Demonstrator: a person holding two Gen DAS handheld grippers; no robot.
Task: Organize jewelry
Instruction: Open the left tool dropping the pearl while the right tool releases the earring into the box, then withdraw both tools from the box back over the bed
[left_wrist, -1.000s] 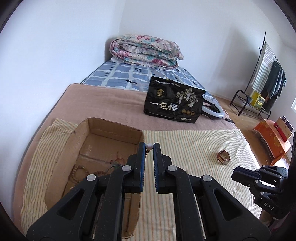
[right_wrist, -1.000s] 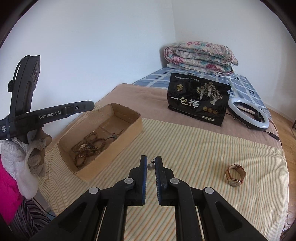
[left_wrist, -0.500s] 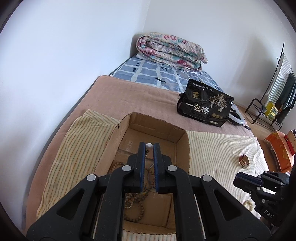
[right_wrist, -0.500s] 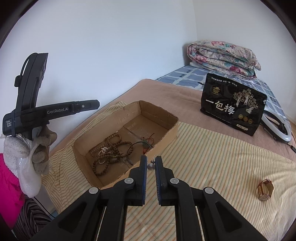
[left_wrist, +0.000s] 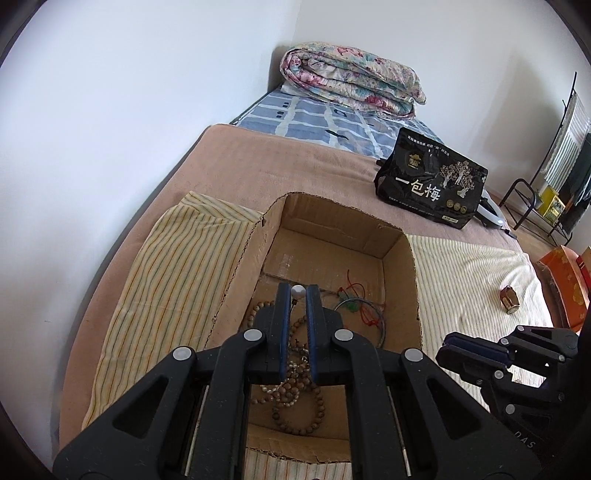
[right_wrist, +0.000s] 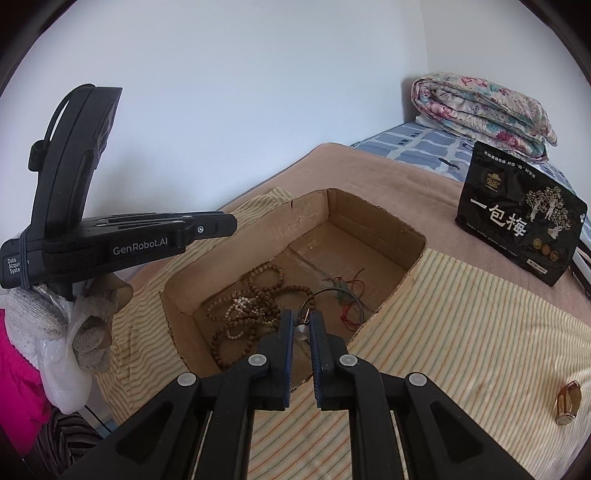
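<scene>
**Two pearl earrings held over the box**

Each pearl earring (left_wrist: 297, 290) (right_wrist: 302, 333) is pinched between clenched pads: the left gripper (left_wrist: 297, 295) above the cardboard box (left_wrist: 413, 280) centre, the right gripper (right_wrist: 301, 325) over its near edge. Wooden bead strands (right_wrist: 258, 295) lie inside.

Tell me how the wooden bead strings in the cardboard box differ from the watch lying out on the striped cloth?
The wooden bead strings are many small brown beads looped in a tangled heap; the watch is one piece, a round case on a tan strap. The bead strings lie inside the cardboard box; the watch lies alone on the striped cloth, well to the box's right. Both are brownish jewelry on the bed.
</scene>
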